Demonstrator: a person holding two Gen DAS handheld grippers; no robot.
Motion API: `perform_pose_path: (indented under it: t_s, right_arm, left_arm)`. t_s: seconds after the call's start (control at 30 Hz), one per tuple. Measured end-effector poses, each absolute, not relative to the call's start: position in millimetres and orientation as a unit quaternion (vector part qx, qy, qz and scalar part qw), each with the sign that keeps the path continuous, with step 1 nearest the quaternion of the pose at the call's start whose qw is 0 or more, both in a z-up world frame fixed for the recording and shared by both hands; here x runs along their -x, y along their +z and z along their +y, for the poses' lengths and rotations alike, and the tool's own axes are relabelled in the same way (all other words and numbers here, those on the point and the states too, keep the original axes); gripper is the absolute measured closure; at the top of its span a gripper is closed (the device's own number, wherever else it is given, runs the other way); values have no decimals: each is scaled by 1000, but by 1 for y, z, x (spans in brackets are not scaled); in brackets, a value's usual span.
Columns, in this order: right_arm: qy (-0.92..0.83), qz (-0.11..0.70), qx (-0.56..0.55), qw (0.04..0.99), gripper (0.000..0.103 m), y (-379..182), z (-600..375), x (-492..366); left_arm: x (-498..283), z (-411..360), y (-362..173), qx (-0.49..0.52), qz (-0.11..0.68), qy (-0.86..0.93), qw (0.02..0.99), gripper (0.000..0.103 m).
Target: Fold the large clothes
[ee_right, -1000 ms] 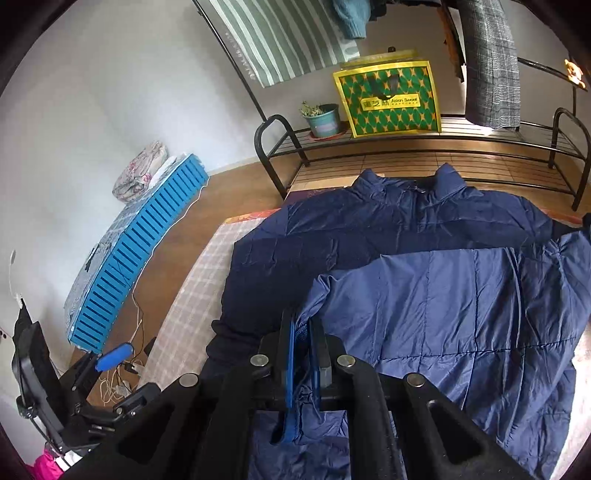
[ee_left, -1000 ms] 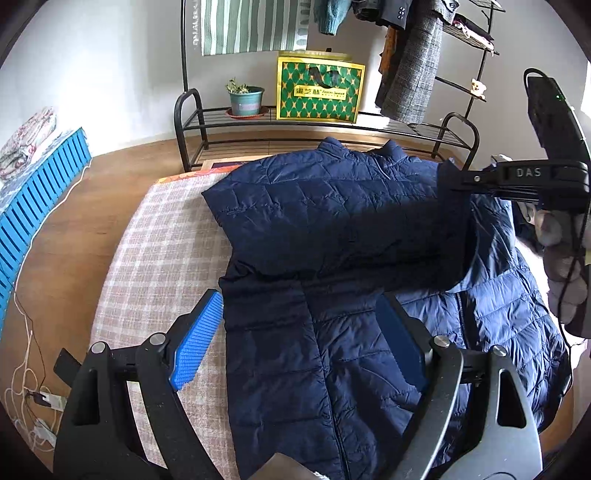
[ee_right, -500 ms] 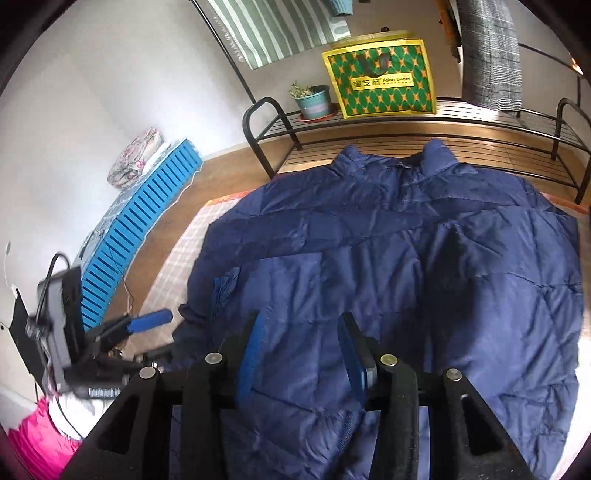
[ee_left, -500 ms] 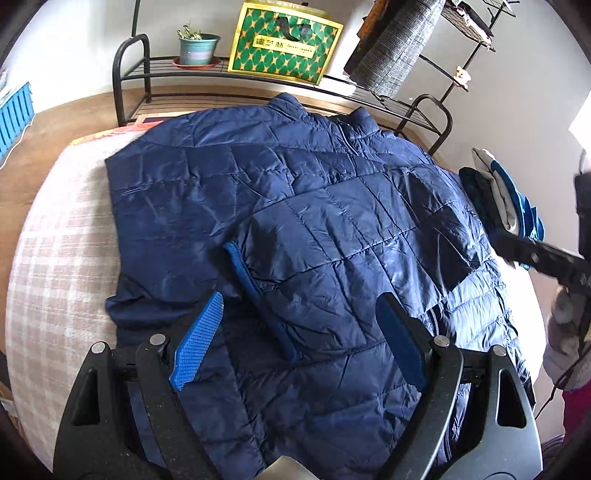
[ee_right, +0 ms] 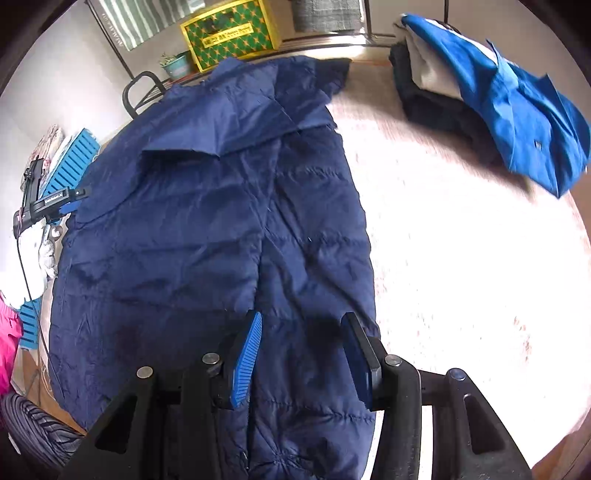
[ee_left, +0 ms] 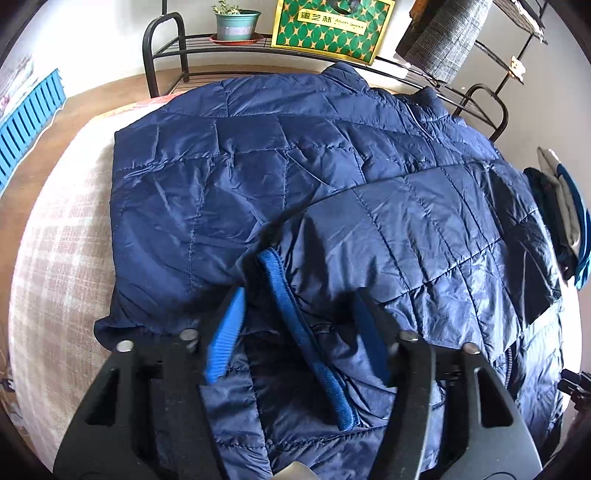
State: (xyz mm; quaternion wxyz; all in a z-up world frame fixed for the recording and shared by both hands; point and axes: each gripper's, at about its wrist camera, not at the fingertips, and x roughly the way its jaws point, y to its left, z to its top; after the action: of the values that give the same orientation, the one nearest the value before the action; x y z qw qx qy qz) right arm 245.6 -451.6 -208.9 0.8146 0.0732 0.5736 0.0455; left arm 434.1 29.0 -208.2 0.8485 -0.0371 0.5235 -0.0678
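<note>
A navy quilted puffer jacket (ee_left: 295, 177) lies spread on a checked blanket (ee_left: 62, 251), with one sleeve folded across its body. The sleeve's blue ribbed cuff (ee_left: 306, 332) lies between the fingers of my left gripper (ee_left: 299, 332), which is open just above it. My right gripper (ee_right: 301, 354) is open and empty over the jacket's (ee_right: 207, 229) right edge near the hem. The left gripper also shows far left in the right wrist view (ee_right: 55, 201).
A pile of folded clothes with a bright blue shirt (ee_right: 517, 107) on top sits at the blanket's far right. A black metal rack (ee_left: 166, 48) with a potted plant (ee_left: 236, 22) and a green bag (ee_left: 332, 26) stands behind. A blue slatted crate (ee_left: 26, 122) is at left.
The right gripper let go of the sleeve, laid across the jacket, opened and swung to the jacket's right edge. The left gripper moved forward and down over the cuff.
</note>
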Motion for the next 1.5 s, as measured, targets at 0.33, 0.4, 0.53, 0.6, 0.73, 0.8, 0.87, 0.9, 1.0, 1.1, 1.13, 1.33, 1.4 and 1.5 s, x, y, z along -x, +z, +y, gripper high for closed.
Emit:
perform_pose_path:
  t_s: [0.33,0.4,0.53,0.6,0.73,0.8,0.87,0.9,1.0,1.1,1.13,1.33,1.4,1.5]
  right_arm:
    - [58,566,-38,821,54,-219,-439,-244]
    - [58,565,-40,822,51,-218,-439,-245]
    - [58,563,-26,824,51,-218,-436,-243]
    - [58,562,-28,825,49,-218,-436,-243]
    - [55,561,-21,826,47,-219,-430,-246]
    - [53,561,-14,826,46,-219,-428,-245]
    - [52,561,-14,826,46,-219,-427,-246]
    - [52,561,-15,826,46,-219,-427,-245]
    - [52,562,-15,826,46,-219,-427,-245]
    - [53,561,-10,826,46,-219,-427,-245]
    - [52,561,-9,826,46,-219,-427,-245]
    - [49,561,-4,826,46,-218,-422,-242]
    - [49,562,-1,826,46,-218,-421,-241]
    - [46,562,6,826,46,-218,-417,-240]
  left_arm:
    - [-450,29,-172,-13,466,-47,883,100]
    - [-460,37,-174,6,477,-46,878,100]
    - [-462,52,-185,46,507,-77,857,81]
    - [-461,58,-194,72,526,-78,844,29]
    - [-461,64,-205,131,526,-84,836,29]
    - [-462,60,-210,128,527,-73,837,42]
    - [-464,51,-215,106,532,-65,838,81]
    - [-463,46,-215,97,530,-68,839,93]
    - [-453,36,-202,57,503,-69,860,98]
    - [-447,32,-177,28,461,-75,884,99]
    - [-450,33,-170,23,451,-73,889,99]
    - [-495,44,-165,25,441,-43,896,99]
    - [-507,46,-174,33,449,-39,892,99]
    - [-521,50,-190,29,456,-26,889,99]
